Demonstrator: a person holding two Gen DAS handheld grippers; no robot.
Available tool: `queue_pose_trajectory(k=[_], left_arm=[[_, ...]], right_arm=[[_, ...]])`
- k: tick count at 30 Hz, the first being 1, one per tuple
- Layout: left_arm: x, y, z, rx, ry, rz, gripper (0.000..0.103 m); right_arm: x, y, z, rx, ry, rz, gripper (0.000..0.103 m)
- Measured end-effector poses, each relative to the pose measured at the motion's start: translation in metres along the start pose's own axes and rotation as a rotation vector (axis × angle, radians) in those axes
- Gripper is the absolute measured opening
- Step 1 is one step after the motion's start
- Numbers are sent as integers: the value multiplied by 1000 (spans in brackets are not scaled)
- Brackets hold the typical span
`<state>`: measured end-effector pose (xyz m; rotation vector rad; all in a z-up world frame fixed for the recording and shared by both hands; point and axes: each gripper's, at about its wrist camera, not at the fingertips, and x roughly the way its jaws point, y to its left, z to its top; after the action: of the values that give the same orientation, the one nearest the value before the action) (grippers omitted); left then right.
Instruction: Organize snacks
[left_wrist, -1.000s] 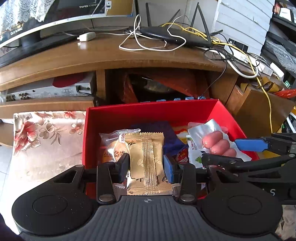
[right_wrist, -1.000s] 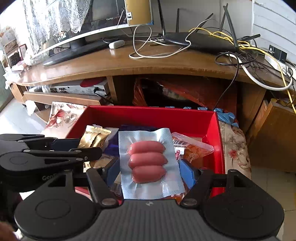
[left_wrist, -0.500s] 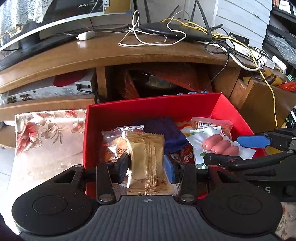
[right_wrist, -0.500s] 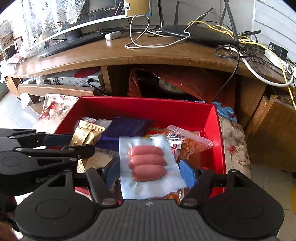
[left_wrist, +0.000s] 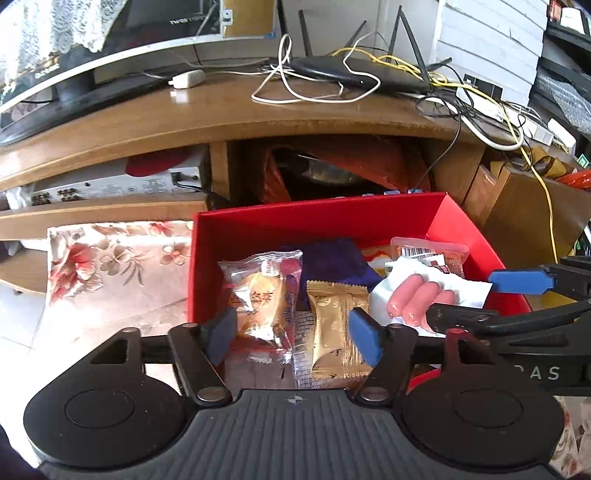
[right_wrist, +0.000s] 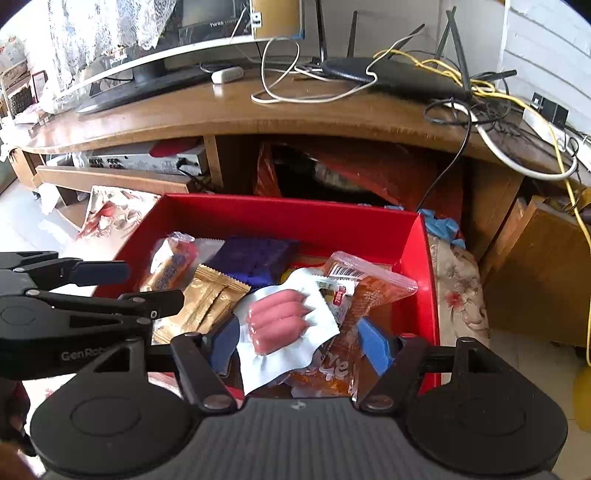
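Observation:
A red box (left_wrist: 317, 214) (right_wrist: 288, 206) holds several snacks. My left gripper (left_wrist: 293, 338) hangs over its near left part with its jaws opening. The gold packet (left_wrist: 336, 325) (right_wrist: 210, 299) lies loose below them, beside a clear cake packet (left_wrist: 258, 295). My right gripper (right_wrist: 301, 343) stands open over the near right part. The white sausage pack (right_wrist: 280, 321) (left_wrist: 417, 295) lies tilted between its fingers on an orange pack (right_wrist: 369, 288), clear of the right pad. A dark blue pack (right_wrist: 255, 258) sits behind them.
Right behind the box stands a wooden TV stand (left_wrist: 258, 114) with a monitor, a router (right_wrist: 391, 75) and loose cables. A floral cloth (left_wrist: 110, 258) covers the surface left of the box, and a brown cabinet (right_wrist: 535, 266) stands at the right.
The left jaws went from shut on the gold packet to wide apart, and the packet dropped into the box. The sausage pack sank and tilted onto the orange pack.

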<state>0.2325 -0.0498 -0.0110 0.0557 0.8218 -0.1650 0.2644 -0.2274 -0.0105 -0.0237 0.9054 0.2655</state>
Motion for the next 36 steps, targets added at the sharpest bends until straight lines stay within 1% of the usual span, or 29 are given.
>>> queue_pose_trajectory(k=[5, 10, 19, 24, 32, 34, 36], left_arm=[[-14, 0, -5, 3, -13, 29, 83], [-30, 3, -13, -13, -24, 39, 85], [-58, 1, -36, -7, -59, 77, 96], [-69, 0, -56, -11, -52, 76, 101], [-84, -7, -84, 4, -45, 64, 103], [-88, -6, -89, 0, -47, 52, 103], [-92, -6, -93, 2, -50, 44, 103]], right_arm=[[-13, 4, -4, 3, -14, 4, 64], [-26, 10, -11, 8, -27, 6, 67], [-54, 20, -35, 47, -45, 19, 67], [-68, 26, -56, 50, -39, 18, 67], [-86, 34, -88, 63, -11, 25, 67], [-91, 34, -94, 70, -10, 28, 69], [-95, 34, -100, 79, -10, 29, 73]])
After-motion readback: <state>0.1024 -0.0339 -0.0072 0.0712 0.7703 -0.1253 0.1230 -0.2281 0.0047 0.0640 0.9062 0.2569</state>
